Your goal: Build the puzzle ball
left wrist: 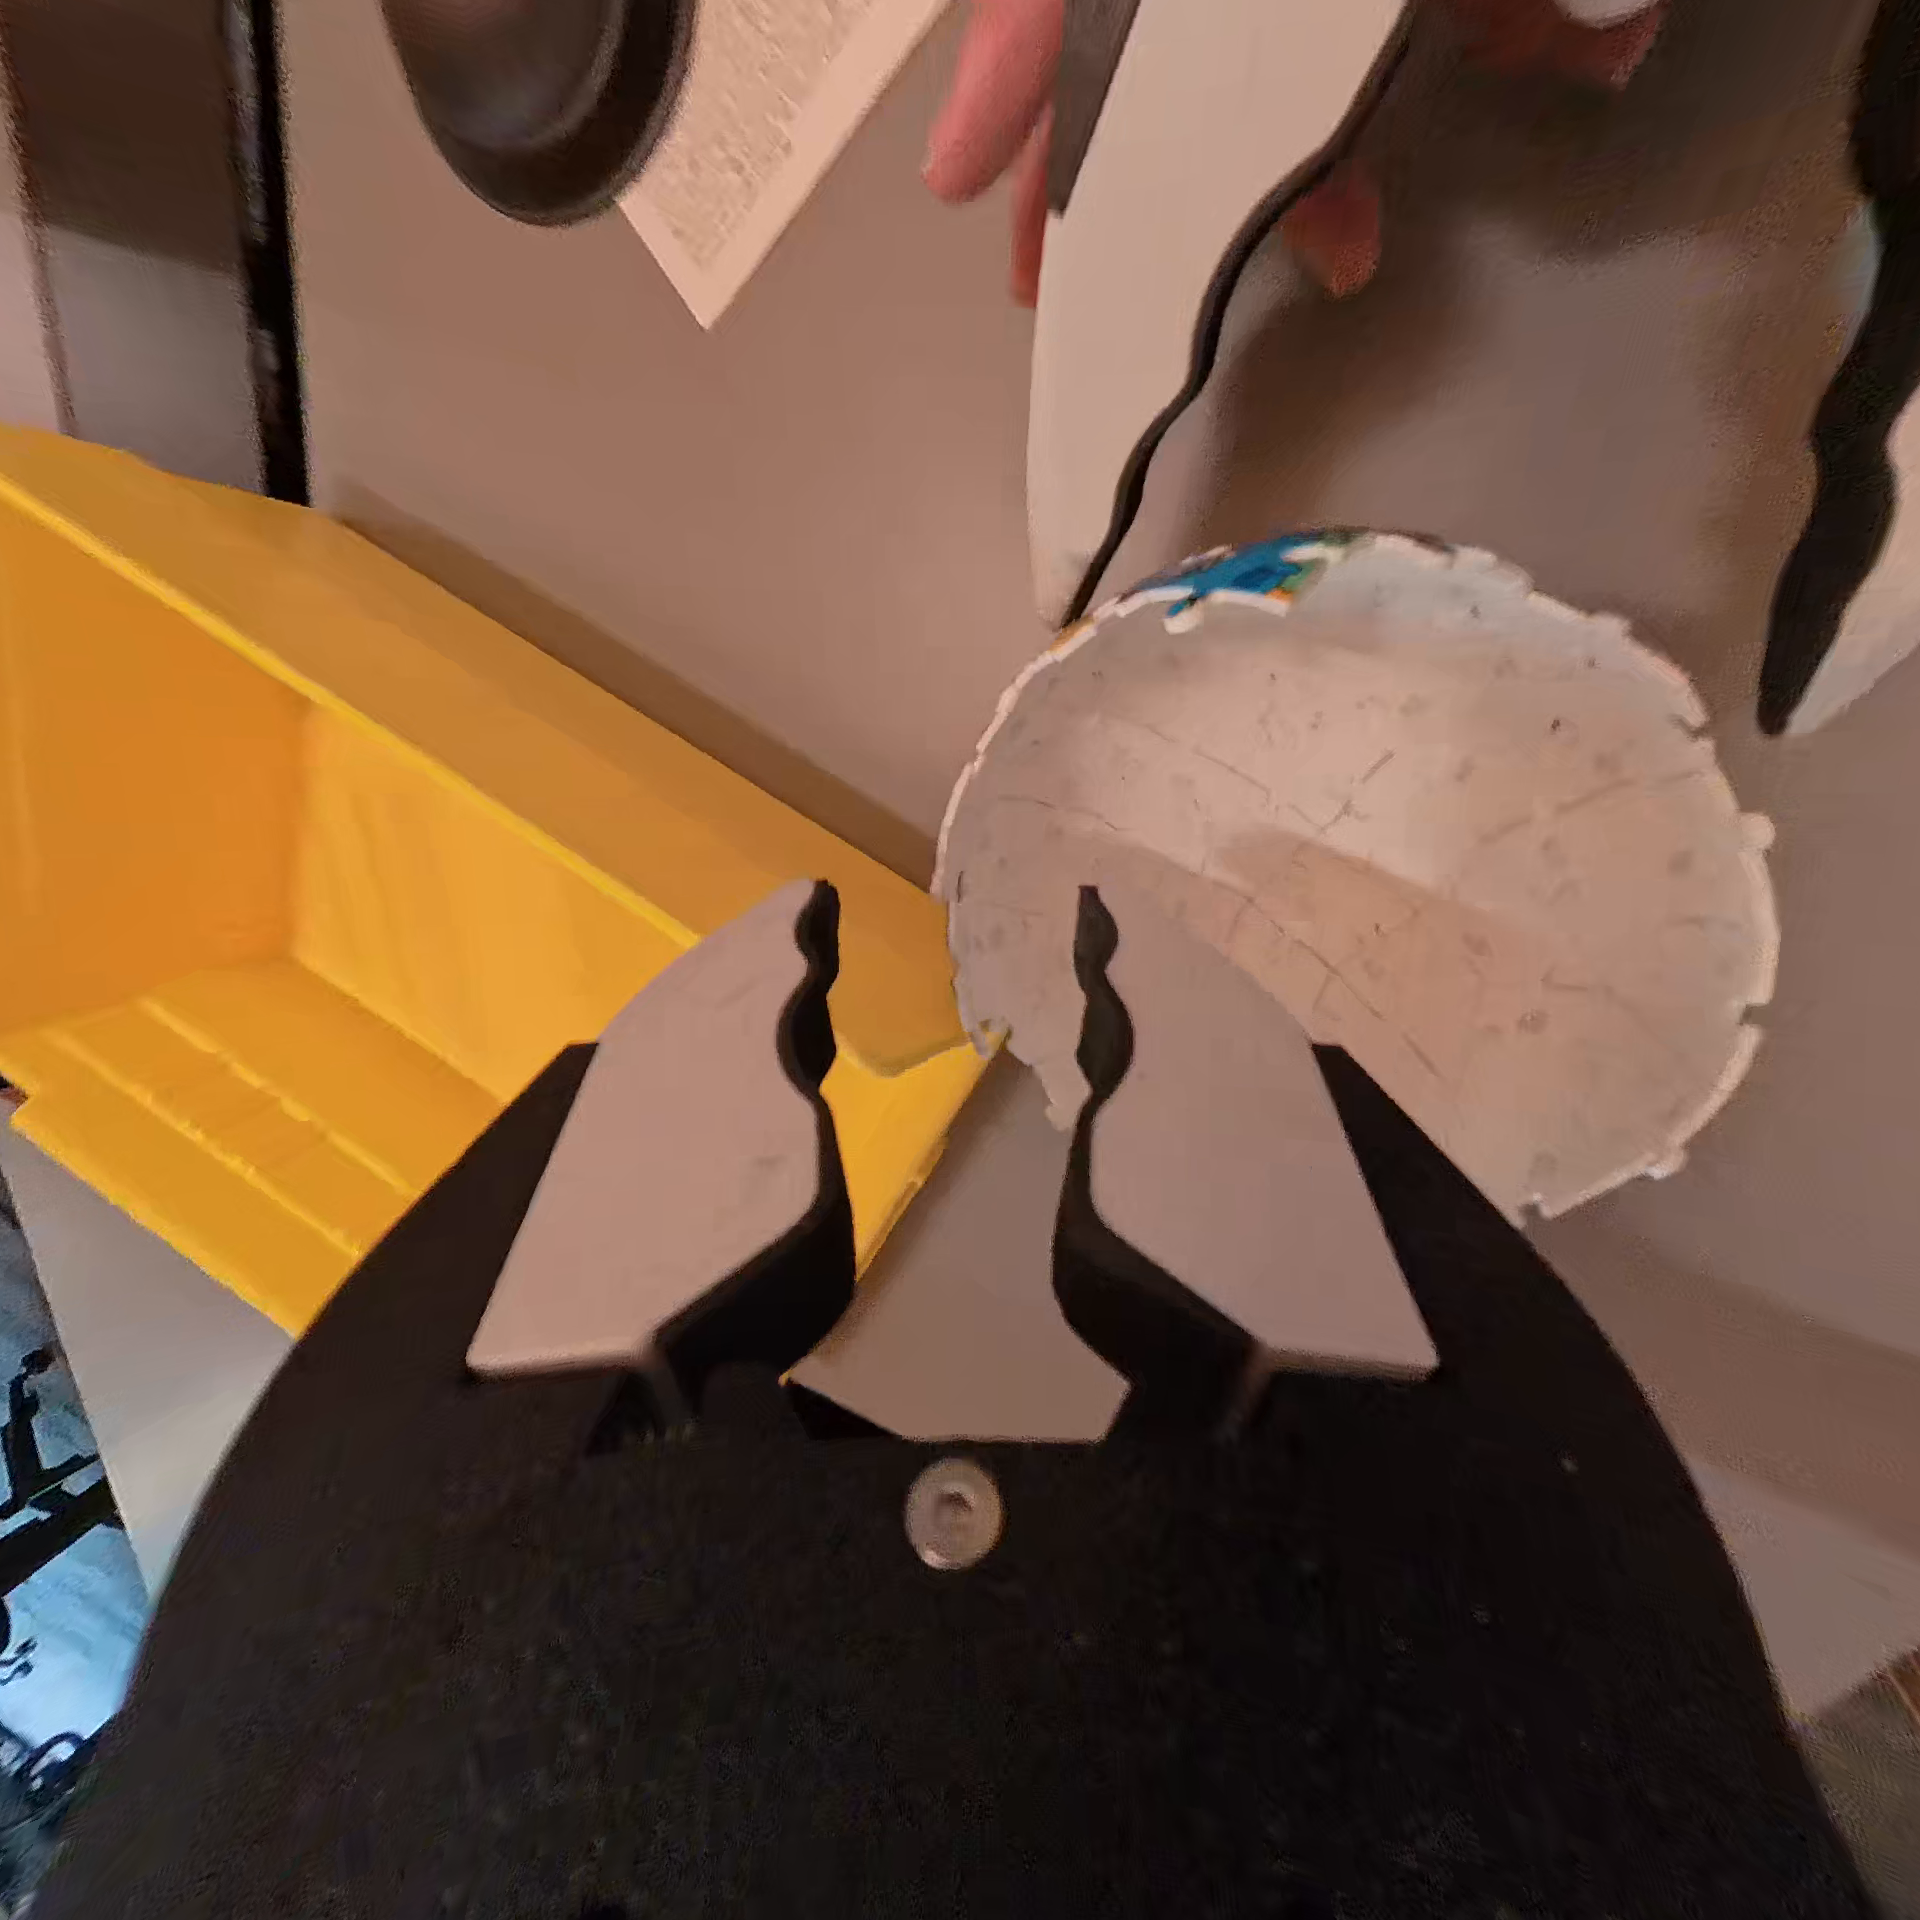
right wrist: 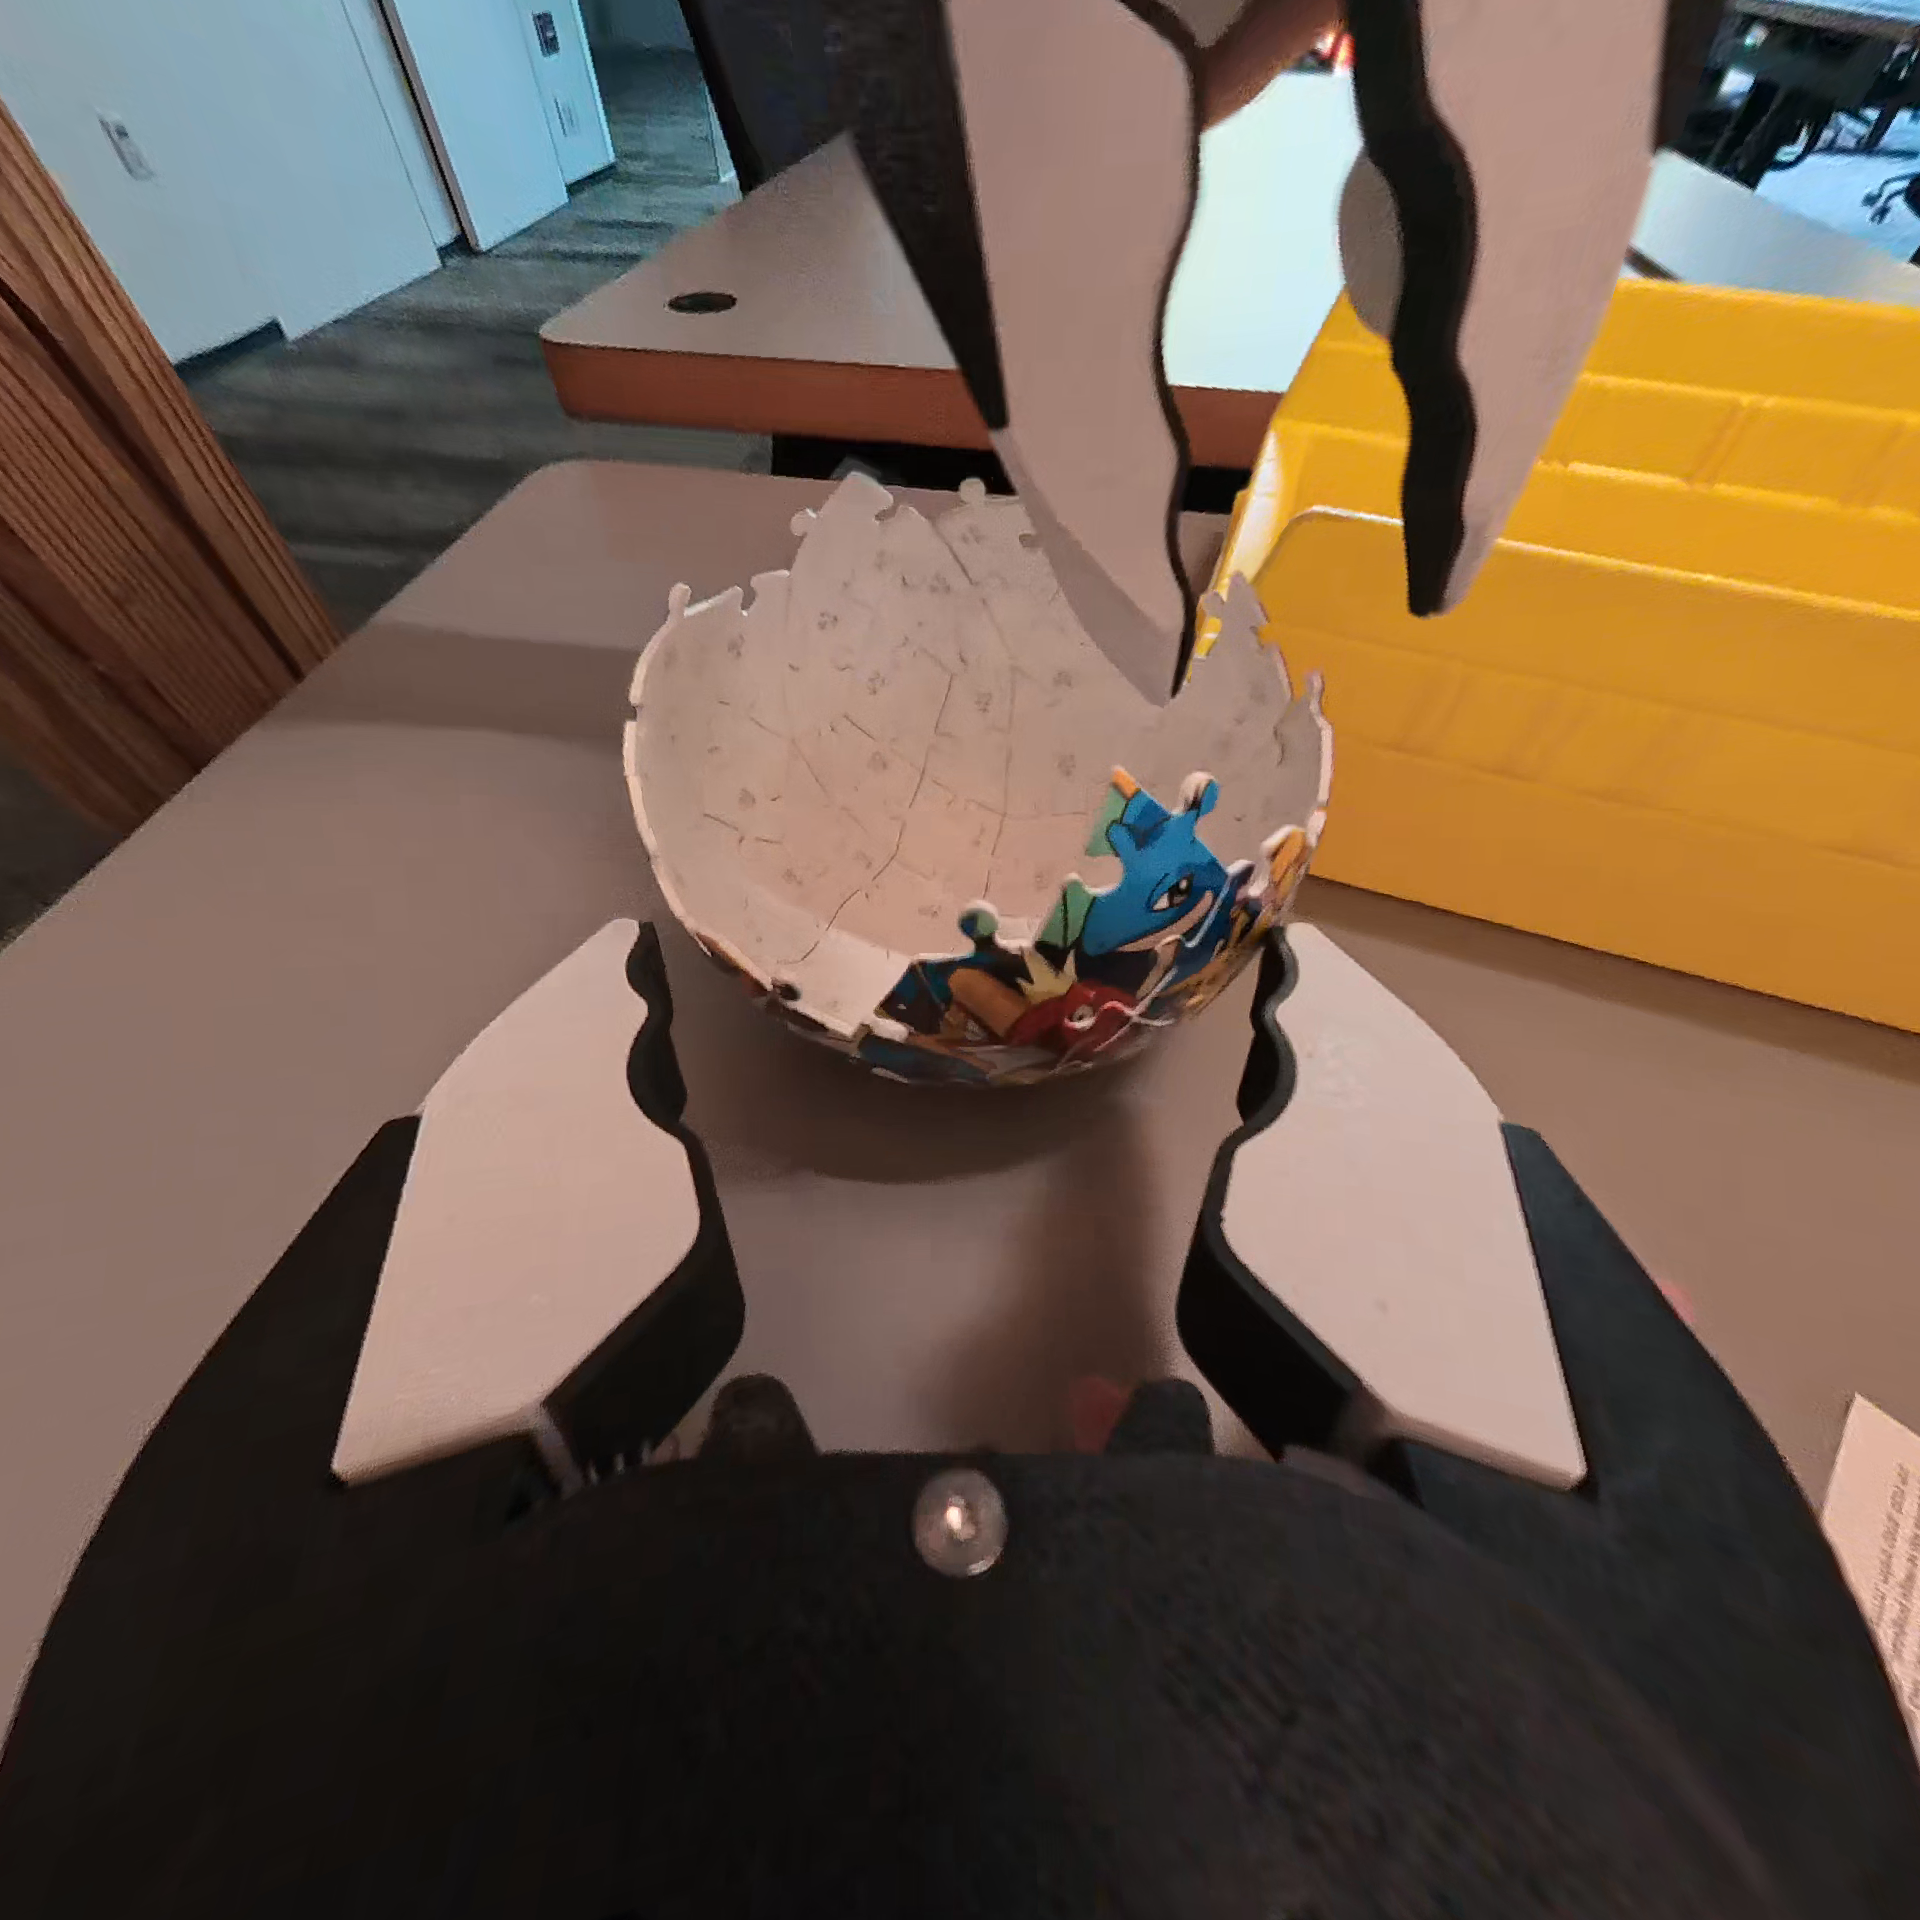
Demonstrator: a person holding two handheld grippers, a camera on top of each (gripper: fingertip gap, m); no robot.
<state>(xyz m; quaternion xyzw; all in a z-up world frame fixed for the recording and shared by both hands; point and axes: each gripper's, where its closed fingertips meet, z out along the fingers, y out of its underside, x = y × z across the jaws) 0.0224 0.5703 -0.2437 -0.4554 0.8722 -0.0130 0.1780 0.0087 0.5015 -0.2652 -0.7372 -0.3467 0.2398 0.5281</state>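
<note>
One half-built puzzle ball (right wrist: 966, 831) on surface (right wrist: 312, 935), beside yellow bin (right wrist: 1662, 727) | likely light, fragile; grip solid lower shell, not jagged rim | left claw (left wrist: 951, 997), right claw (right wrist: 961, 997) both open, empty

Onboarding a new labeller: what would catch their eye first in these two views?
The half-built puzzle ball, an open bowl-shaped shell with a white inside and cartoon print outside, sits mid-table. Beside it lies the bright yellow bin. Both grippers, left and right, are open and empty around the shell.
</note>
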